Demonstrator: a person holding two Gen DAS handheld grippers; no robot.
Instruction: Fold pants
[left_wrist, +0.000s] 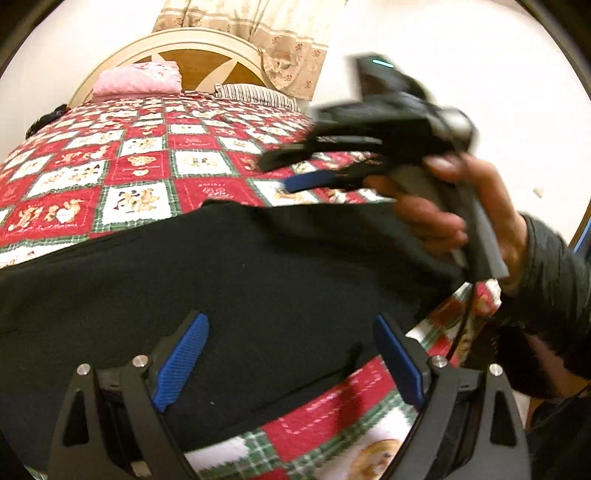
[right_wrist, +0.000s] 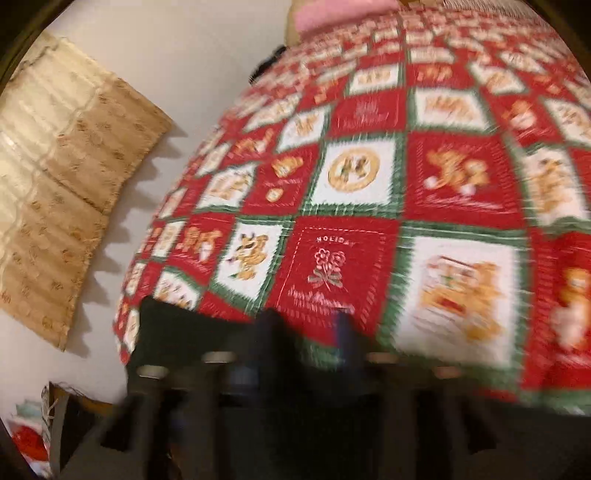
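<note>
Bedroom, with a red, white and green holiday quilt (left_wrist: 140, 162) spread over the bed, a curved headboard (left_wrist: 199, 55) at twelve o'clock, a pink pillow (left_wrist: 138, 78) at eleven, a striped pillow (left_wrist: 255, 94) beside it and a beige curtain (left_wrist: 280, 40) hanging behind. Badly smeared by motion in the right wrist view, so quilt squares and the lower edge hard to read. Black pants (left_wrist: 229, 273) lying flat across the quilt through the middle of the left wrist view, smooth, dark and nearly featureless, cut off at nine o'clock and partly hidden at three by the right hand (left_wrist: 469, 218). Left gripper (left_wrist: 291, 354) spread wide at six o'clock, blue pads (left_wrist: 183, 360) apart over the cloth, holding nothing. Right gripper (left_wrist: 291, 170) at two o'clock, blurred, fingers seemingly a little apart above the pants' far edge, but too smeared to tell its opening or any hold. Same pants (right_wrist: 166, 332) only a dark patch at seven o'clock in the right wrist view, running under the gripper body.
</note>
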